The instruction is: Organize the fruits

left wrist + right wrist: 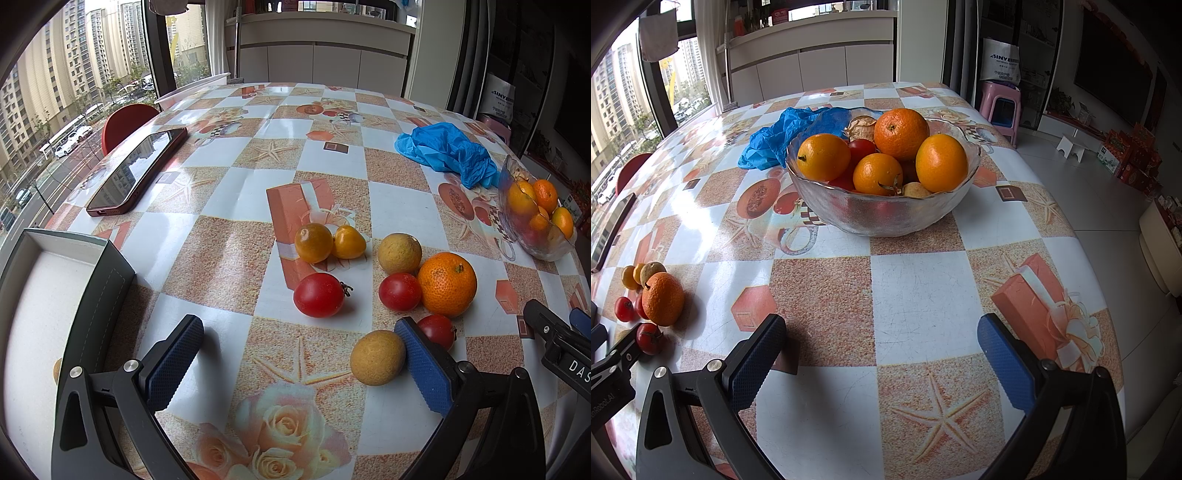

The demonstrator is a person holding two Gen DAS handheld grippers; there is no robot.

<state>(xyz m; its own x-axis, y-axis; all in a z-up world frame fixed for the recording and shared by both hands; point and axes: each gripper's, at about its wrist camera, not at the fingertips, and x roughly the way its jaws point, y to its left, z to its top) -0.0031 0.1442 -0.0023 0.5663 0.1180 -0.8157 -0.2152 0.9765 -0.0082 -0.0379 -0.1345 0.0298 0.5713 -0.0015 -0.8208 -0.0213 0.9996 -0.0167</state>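
My left gripper (303, 363) hangs released over the desk (229, 184) — loose fruit (447, 283) lies at its one o'clock, a tan one touching the right finger. My right gripper (881, 360) is released too, the bowl (882, 210) at twelve o'clock.

A glass bowl (882, 210) stands upright on the checked tablecloth, heaped with oranges (901, 133) and a red tomato (862, 149). Loose fruit lies in a cluster well apart from it: 1 orange (447, 284) touching a red tomato (399, 291), 2 yellow tomatoes (314, 242) touching each other, 2 tan round fruits (399, 253) (kind unclear), and 2 more red tomatoes (319, 295).
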